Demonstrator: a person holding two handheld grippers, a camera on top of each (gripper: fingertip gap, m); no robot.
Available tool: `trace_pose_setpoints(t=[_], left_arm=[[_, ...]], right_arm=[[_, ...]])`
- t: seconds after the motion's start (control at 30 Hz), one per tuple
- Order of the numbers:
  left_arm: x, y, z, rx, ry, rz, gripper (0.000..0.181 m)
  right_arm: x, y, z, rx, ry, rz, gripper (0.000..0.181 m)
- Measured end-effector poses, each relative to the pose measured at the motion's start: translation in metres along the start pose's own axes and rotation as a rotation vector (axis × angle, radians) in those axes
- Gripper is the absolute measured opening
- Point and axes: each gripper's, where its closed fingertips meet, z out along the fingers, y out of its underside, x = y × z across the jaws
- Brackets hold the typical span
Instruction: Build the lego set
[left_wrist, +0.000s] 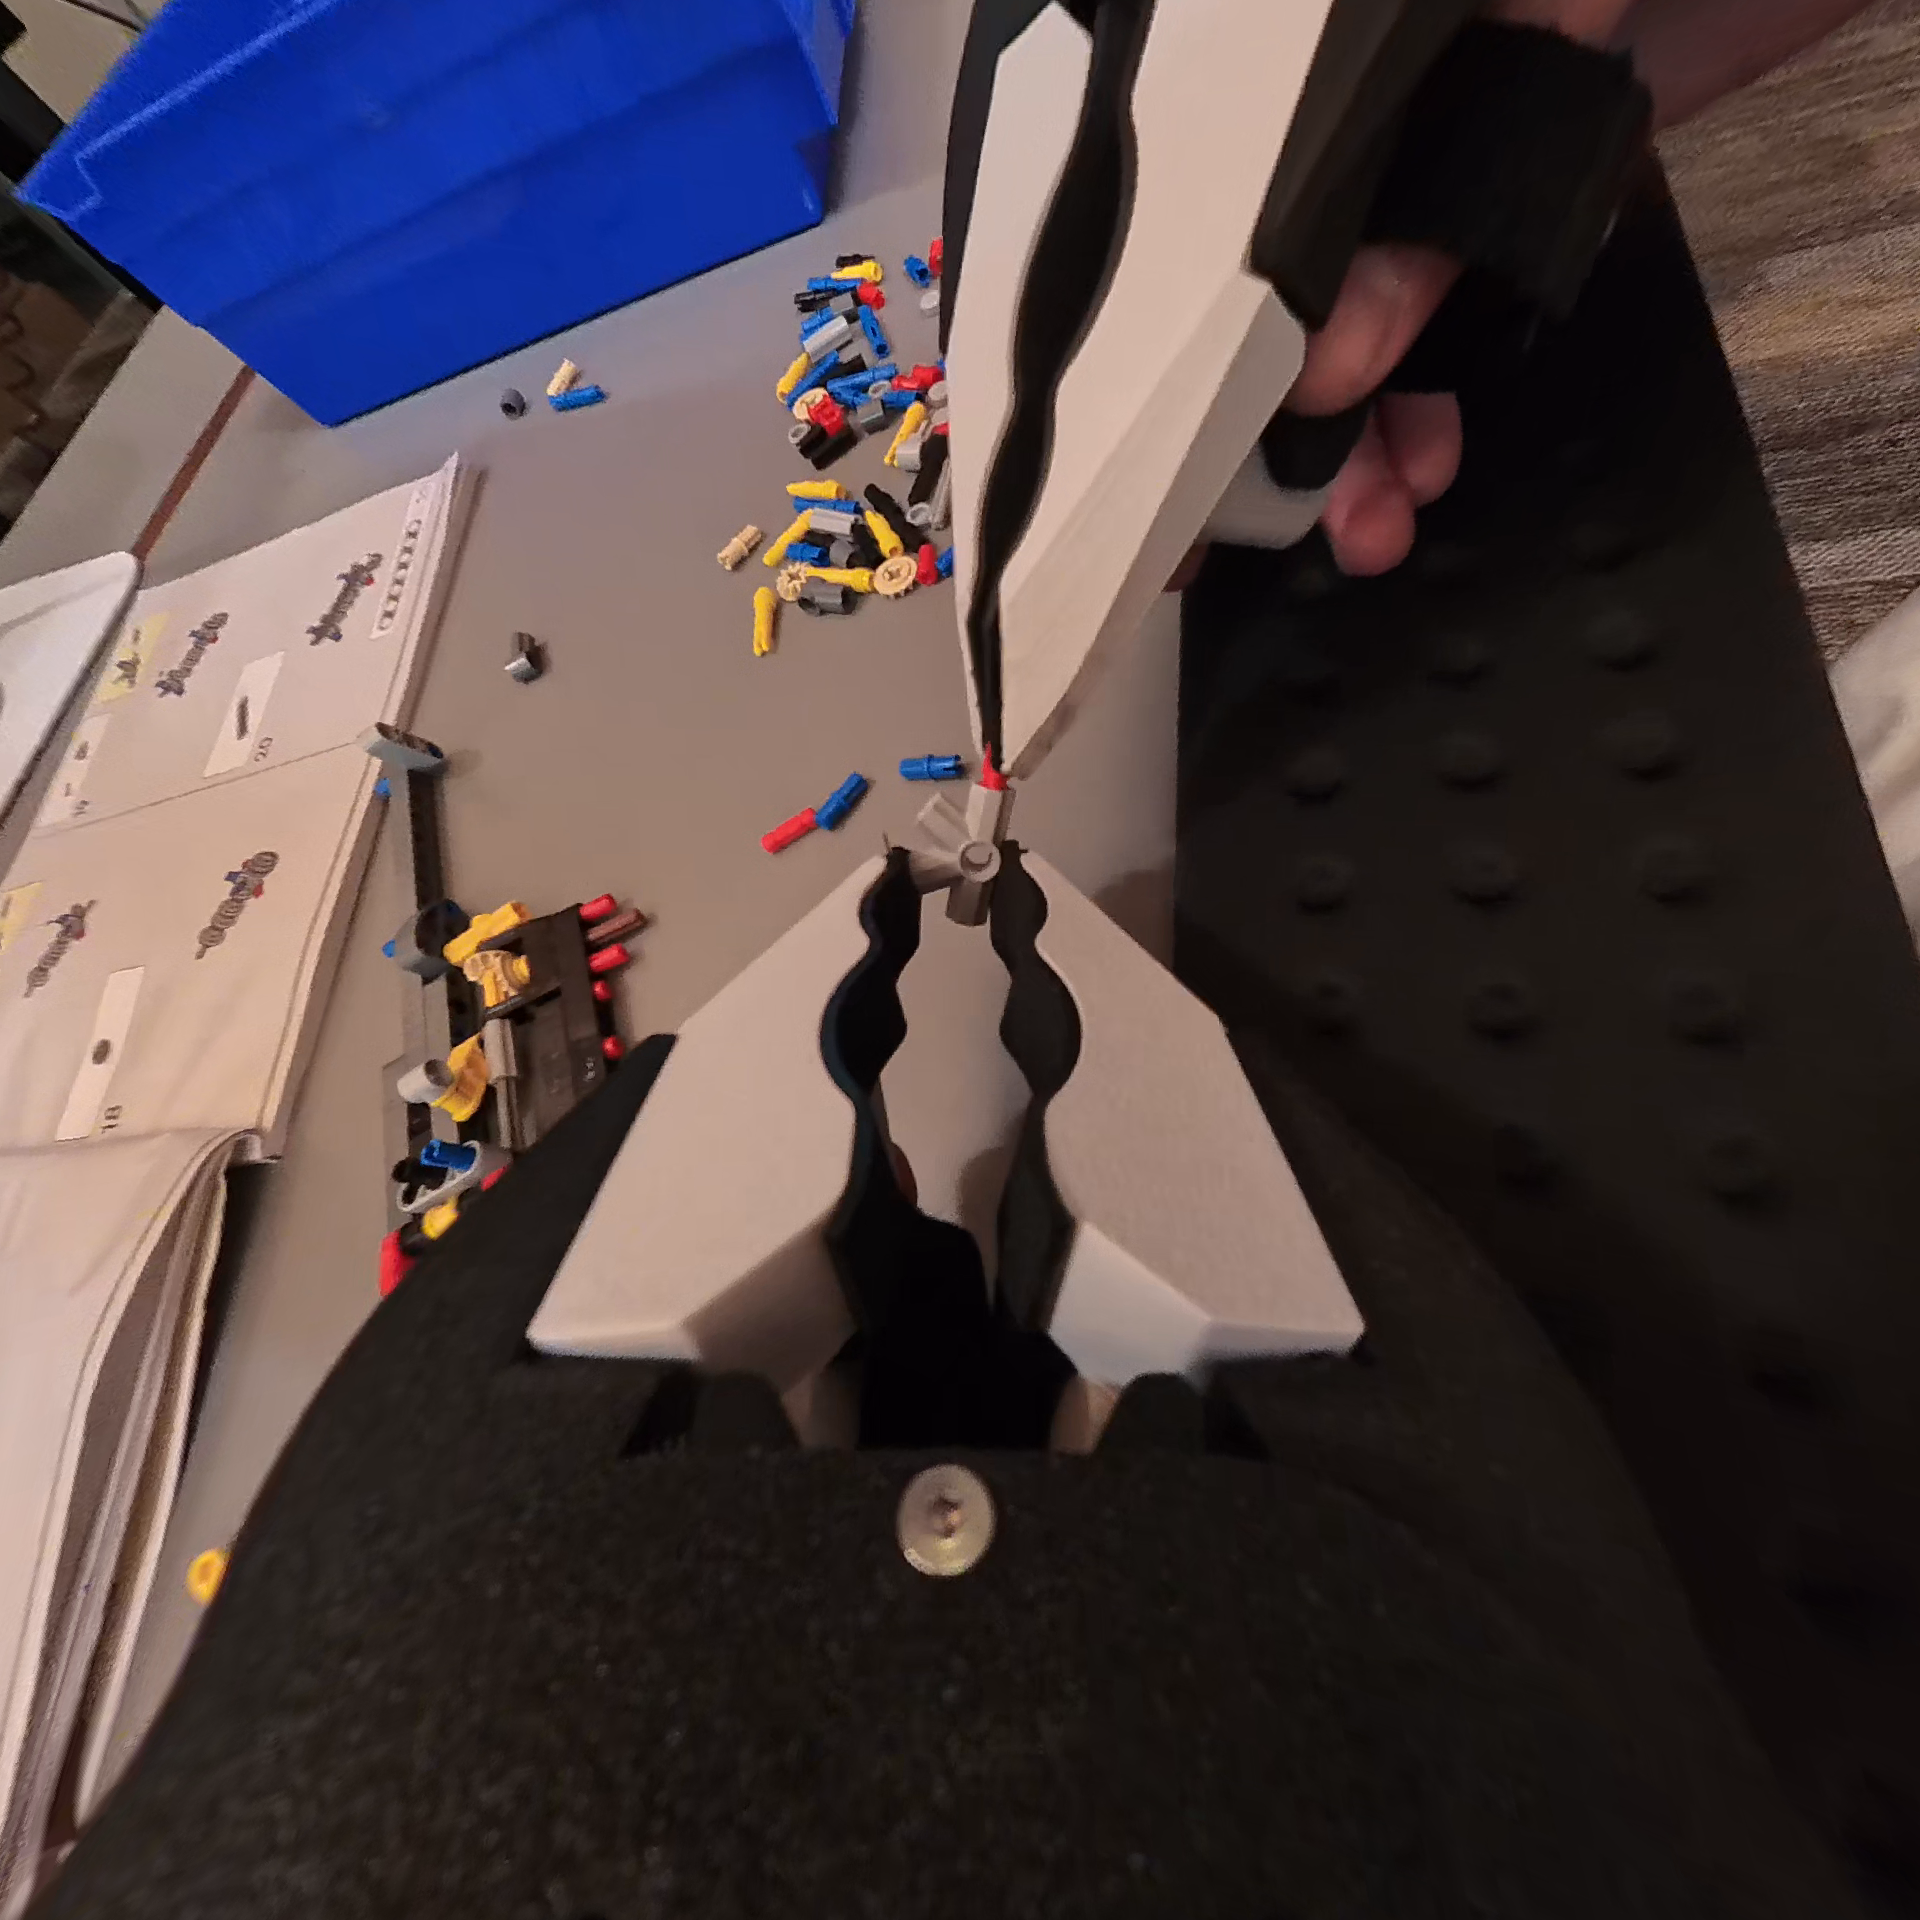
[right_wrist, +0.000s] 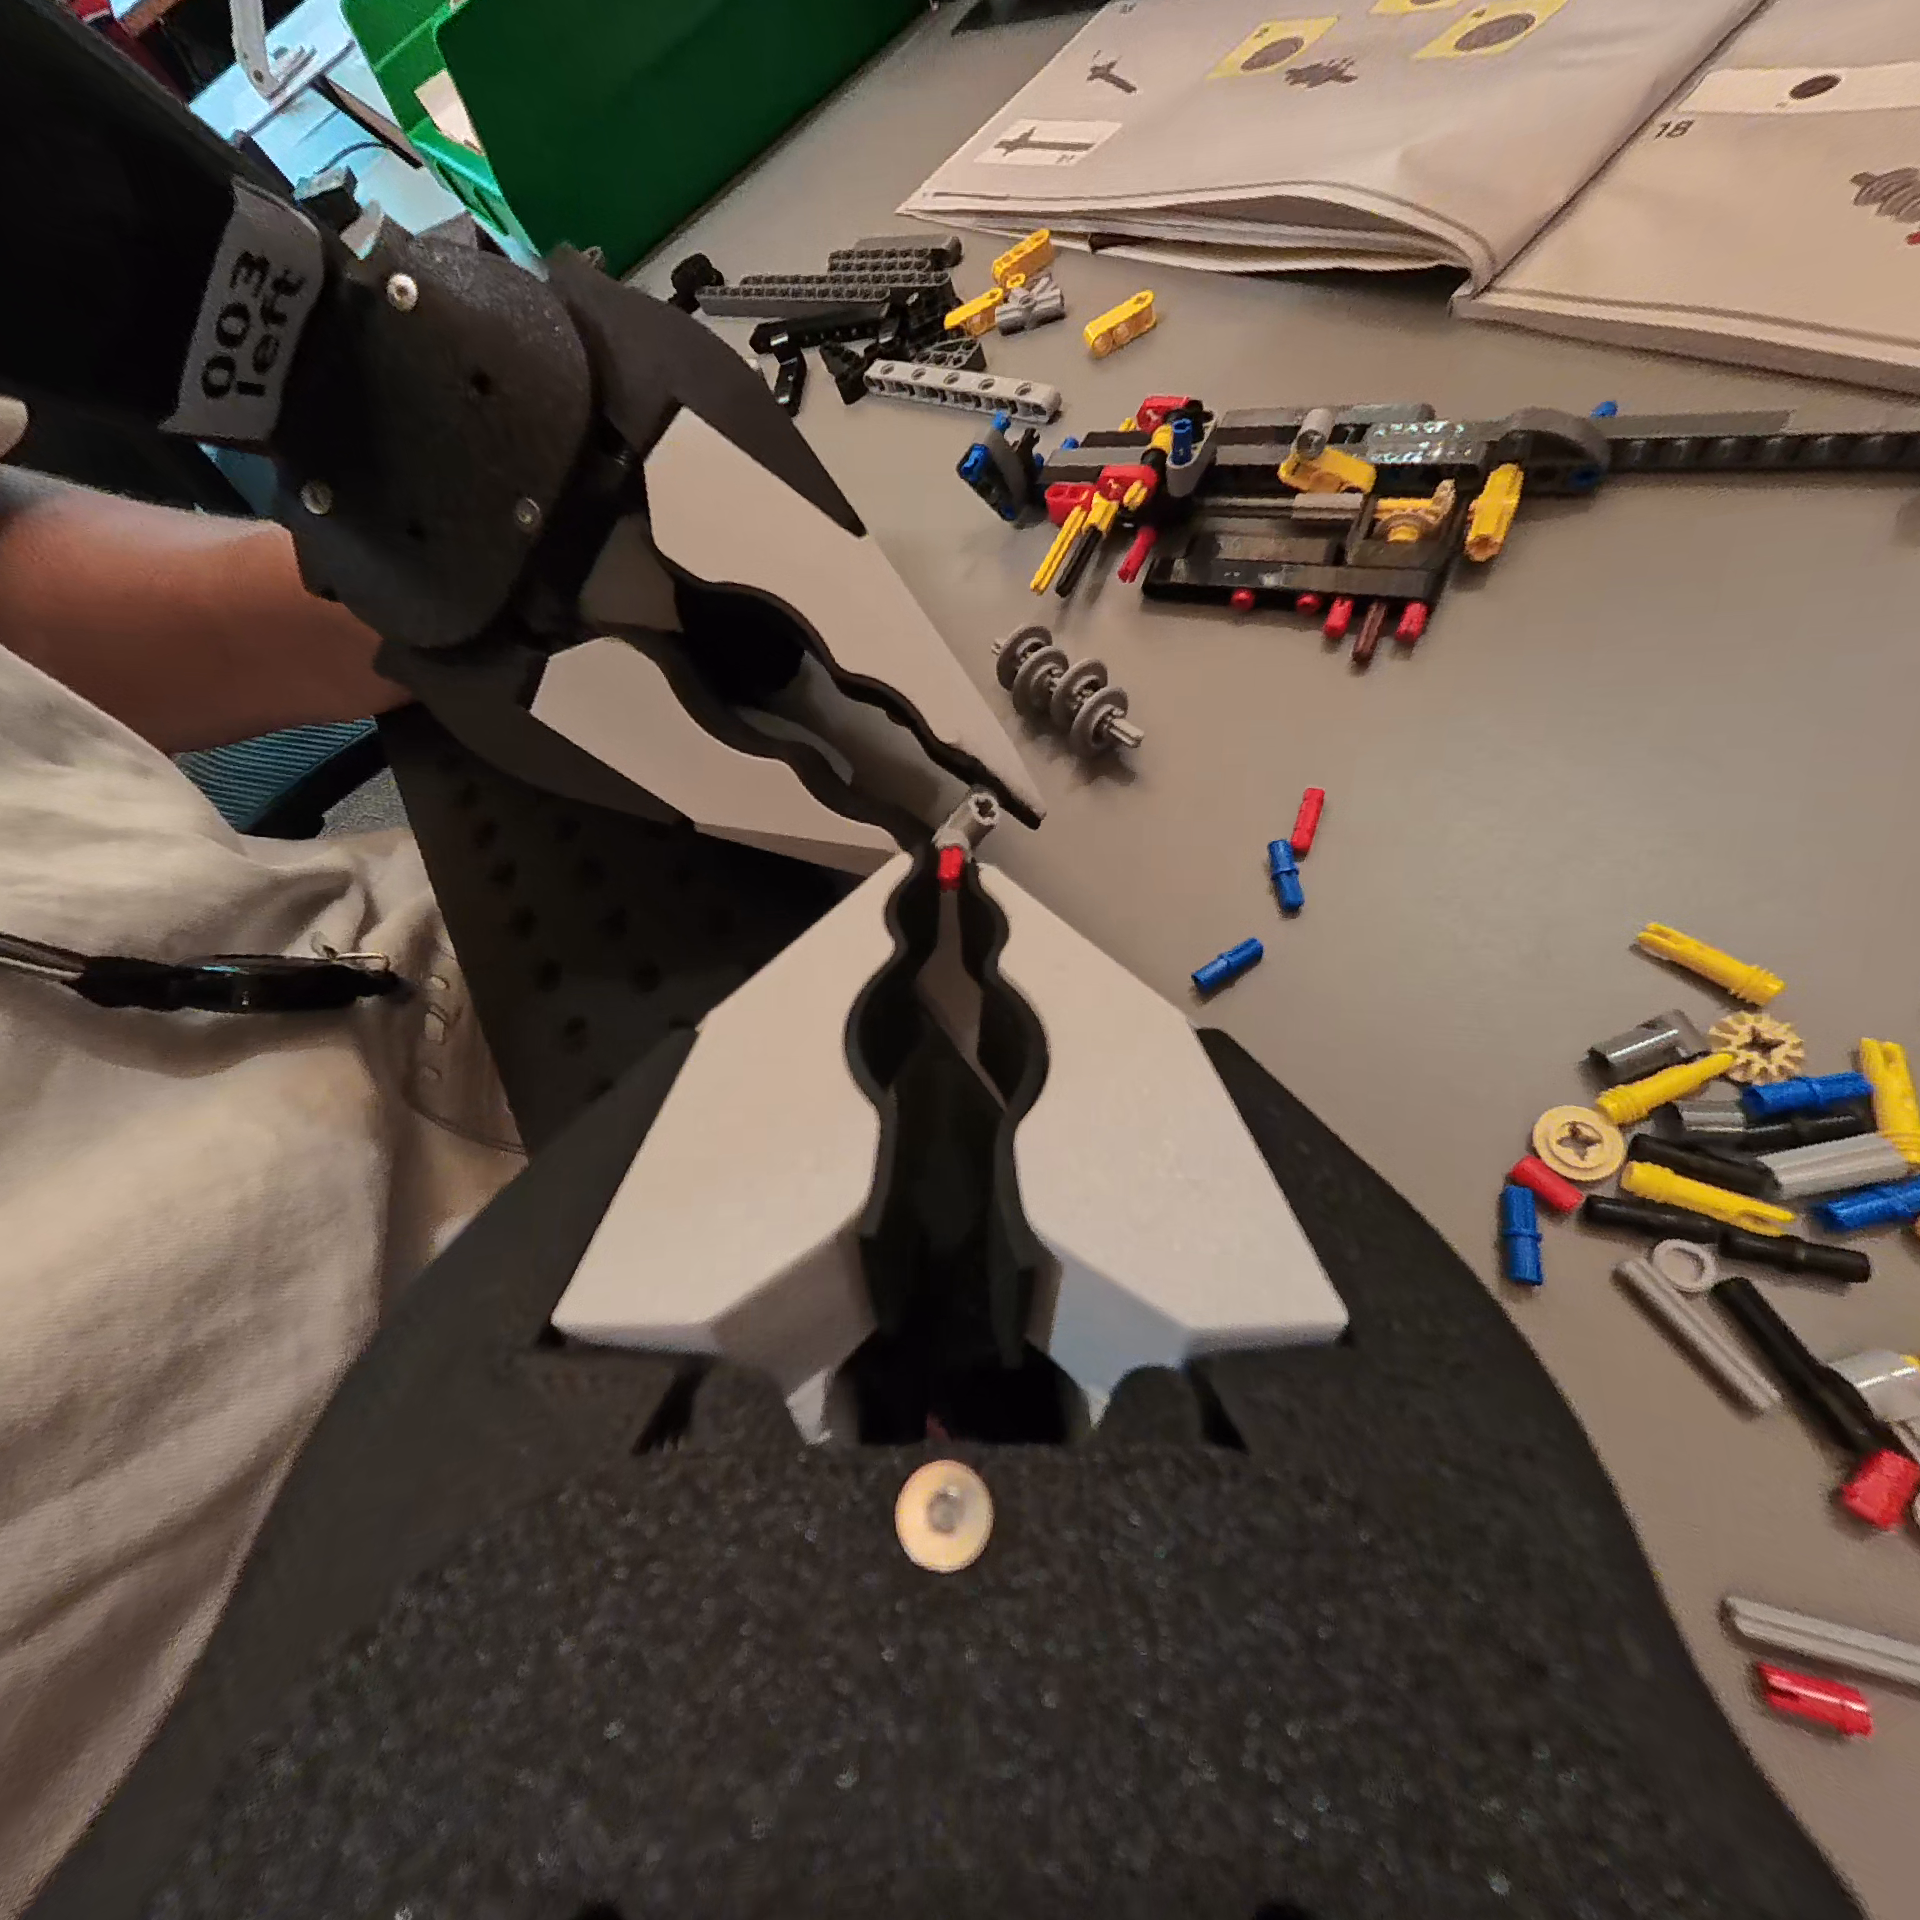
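Both grippers, left gripper (left_wrist: 951, 883) pinching a grey connector (left_wrist: 971, 857) and right gripper (right_wrist: 951, 868) clamped on a red pin (right_wrist: 949, 865), risk flicking either piece onto the counter (left_wrist: 644, 707) if misaligned.

Right gripper (right_wrist: 951, 868), apparently on red pin (right_wrist: 949, 865)

You've got a blue plastic bin (left_wrist: 436, 187) parked at the far end of the grey table (left_wrist: 644, 644), and a green bin (right_wrist: 644, 114) shows up in the right wrist view too. Along the near table edge there's a black studded mat (left_wrist: 1507, 935), dark and a bit blurry.
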Motion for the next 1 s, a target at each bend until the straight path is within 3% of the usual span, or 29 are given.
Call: trace_pose_setpoints(t=[1.0], left_arm=[[-0.009,0.002,0.012,-0.007,-0.068,0.052,0.013]], right_arm=[[0.001,-0.003,0.001,0.022,-0.022,0.074,0.003]])
